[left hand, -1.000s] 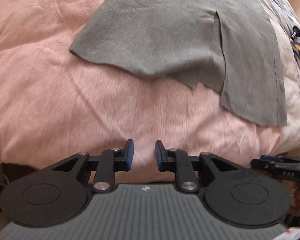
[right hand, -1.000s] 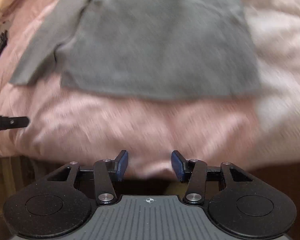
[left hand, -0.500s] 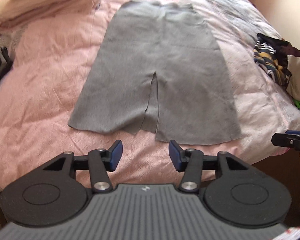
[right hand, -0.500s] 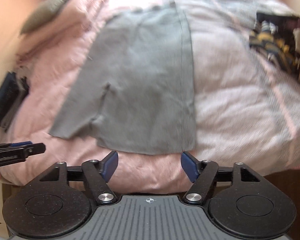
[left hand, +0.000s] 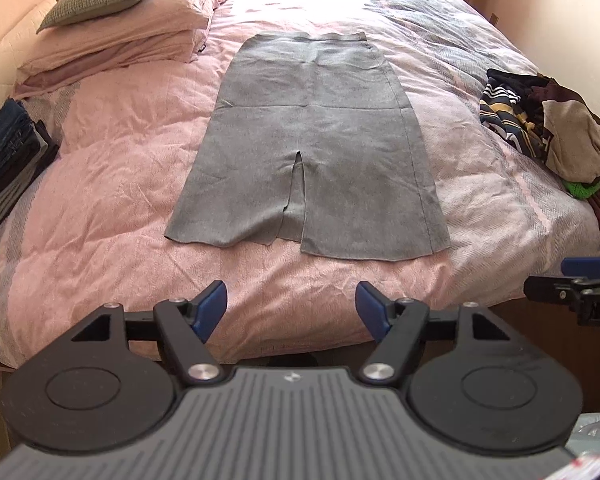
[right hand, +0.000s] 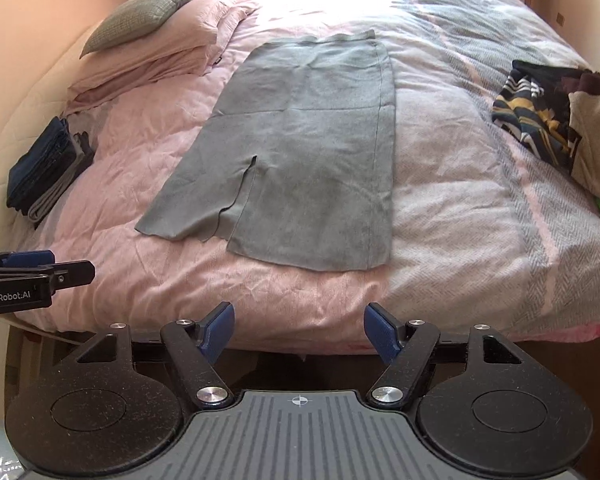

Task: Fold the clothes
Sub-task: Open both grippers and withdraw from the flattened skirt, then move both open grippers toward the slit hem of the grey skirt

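A grey skirt [left hand: 312,136] [right hand: 300,152] with a slit in its near hem lies flat on the pink bed [left hand: 112,184] [right hand: 148,132], waistband at the far end. My left gripper [left hand: 291,307] hangs above the bed's near edge, short of the hem; its jaws are opening and nothing is between them. My right gripper [right hand: 299,327] hovers likewise over the near edge, open and empty. Each gripper shows at the side of the other's view: the right gripper [left hand: 580,288] at the right edge, the left gripper [right hand: 40,272] at the left edge.
A heap of unfolded clothes [left hand: 544,120] [right hand: 556,120] sits at the bed's right side. Folded dark garments [left hand: 8,160] [right hand: 44,168] are stacked at the left edge. Pillows [left hand: 112,24] [right hand: 156,36] lie at the far left.
Both grippers have risen and drawn back from the skirt's hem, so the whole bed now shows. Both pairs of jaws have spread wider. The skirt lies flat, released.
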`<control>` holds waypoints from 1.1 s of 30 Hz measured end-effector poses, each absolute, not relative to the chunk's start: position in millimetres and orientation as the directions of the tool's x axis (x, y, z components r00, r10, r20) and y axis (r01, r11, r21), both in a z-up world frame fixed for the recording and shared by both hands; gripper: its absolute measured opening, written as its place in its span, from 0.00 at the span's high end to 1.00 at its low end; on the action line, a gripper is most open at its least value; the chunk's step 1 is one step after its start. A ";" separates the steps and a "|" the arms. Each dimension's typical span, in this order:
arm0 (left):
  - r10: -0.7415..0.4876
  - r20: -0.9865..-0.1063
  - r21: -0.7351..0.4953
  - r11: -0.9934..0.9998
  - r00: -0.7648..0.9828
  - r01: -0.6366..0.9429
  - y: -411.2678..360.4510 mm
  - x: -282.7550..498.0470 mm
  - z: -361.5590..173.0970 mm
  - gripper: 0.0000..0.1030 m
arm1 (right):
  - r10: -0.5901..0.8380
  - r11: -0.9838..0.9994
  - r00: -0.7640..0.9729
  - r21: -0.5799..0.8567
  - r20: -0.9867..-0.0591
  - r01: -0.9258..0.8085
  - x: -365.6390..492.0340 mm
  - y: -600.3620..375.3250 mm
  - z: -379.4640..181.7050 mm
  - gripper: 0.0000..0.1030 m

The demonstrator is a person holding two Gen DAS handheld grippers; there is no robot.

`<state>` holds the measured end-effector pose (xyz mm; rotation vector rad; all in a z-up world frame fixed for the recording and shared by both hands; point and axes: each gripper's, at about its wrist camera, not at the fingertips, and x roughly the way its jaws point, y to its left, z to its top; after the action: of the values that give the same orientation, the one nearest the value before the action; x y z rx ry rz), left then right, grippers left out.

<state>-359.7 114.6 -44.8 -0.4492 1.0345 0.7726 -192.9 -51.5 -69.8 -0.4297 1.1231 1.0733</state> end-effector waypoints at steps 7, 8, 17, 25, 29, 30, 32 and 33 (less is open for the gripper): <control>0.370 -0.877 0.016 0.660 0.306 -0.751 102.2 -372.0 -33.0 0.32 | 0.492 0.409 0.063 0.166 -0.869 -0.897 -214.6 -57.5 -56.2 0.33; 0.369 -0.877 0.015 0.660 0.308 -0.751 100.1 -372.9 -32.6 0.32 | 0.493 0.407 0.064 0.165 -0.868 -0.898 -216.6 -58.7 -55.7 0.33; 0.369 -0.872 0.016 0.677 0.321 -0.735 90.1 -379.0 -28.8 0.30 | 0.495 0.412 0.068 0.165 -0.866 -0.896 -218.6 -70.1 -52.2 0.33; 0.371 -0.871 0.025 0.688 0.322 -0.726 89.9 -374.5 -27.5 0.29 | 0.492 0.426 0.068 0.172 -0.868 -0.888 -217.2 -72.1 -51.8 0.33; 0.370 -0.872 0.027 0.692 0.322 -0.722 92.1 -371.4 -27.7 0.28 | 0.491 0.429 0.066 0.175 -0.869 -0.886 -216.1 -70.1 -52.6 0.33; 0.369 -0.872 0.027 0.693 0.322 -0.721 93.0 -370.6 -27.8 0.28 | 0.491 0.430 0.065 0.177 -0.869 -0.885 -215.6 -69.6 -52.8 0.33; 0.368 -0.872 0.029 0.695 0.321 -0.719 96.2 -368.6 -28.4 0.28 | 0.491 0.433 0.063 0.181 -0.869 -0.883 -214.1 -67.7 -53.3 0.33; 0.367 -0.873 0.029 0.696 0.321 -0.718 98.0 -367.3 -28.6 0.28 | 0.491 0.435 0.063 0.182 -0.869 -0.882 -212.9 -66.4 -53.9 0.33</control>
<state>-367.3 98.0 -28.6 -0.4002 1.0139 0.7380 -212.9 -66.4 -53.9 -0.4557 1.0640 1.0930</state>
